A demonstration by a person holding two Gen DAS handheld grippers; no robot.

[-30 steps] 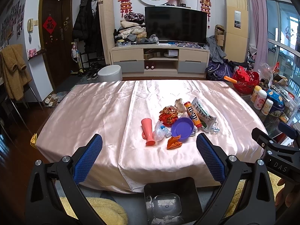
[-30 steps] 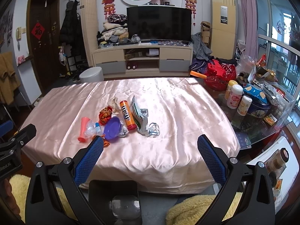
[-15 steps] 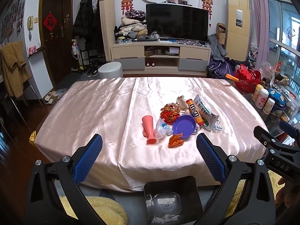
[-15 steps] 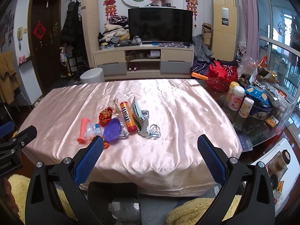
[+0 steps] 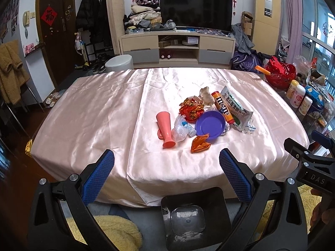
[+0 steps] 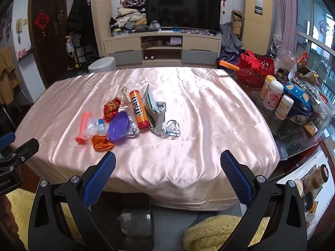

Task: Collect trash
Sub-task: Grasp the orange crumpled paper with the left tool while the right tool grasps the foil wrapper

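A pile of trash lies on the pink satin tablecloth [image 5: 100, 113]: a coral horn [image 5: 165, 129], a crushed clear bottle [image 5: 182, 128], a purple plate [image 5: 211, 124], an orange wrapper [image 5: 200, 144], a red-gold wrapper [image 5: 191, 108], an M&M's tube [image 5: 223, 108] and a foil bag [image 5: 236, 113]. The pile also shows in the right wrist view, with the plate [image 6: 118, 128] and tube [image 6: 138, 109]. A black bin [image 5: 194, 219] holding a clear tray stands on the floor below the table's near edge. My left gripper [image 5: 166, 175] and right gripper [image 6: 167, 175] are open and empty, short of the table.
A glass side table on the right carries white bottles [image 6: 273, 95], a blue tin [image 6: 299, 106] and a red basket [image 6: 255, 69]. Yellow fluffy cushions [image 6: 219, 230] lie on the floor near the bin. A TV cabinet [image 5: 178, 48] stands behind the table.
Both grippers have moved slightly closer to the table and tilted down a little. The trash has not moved. Both stay open.
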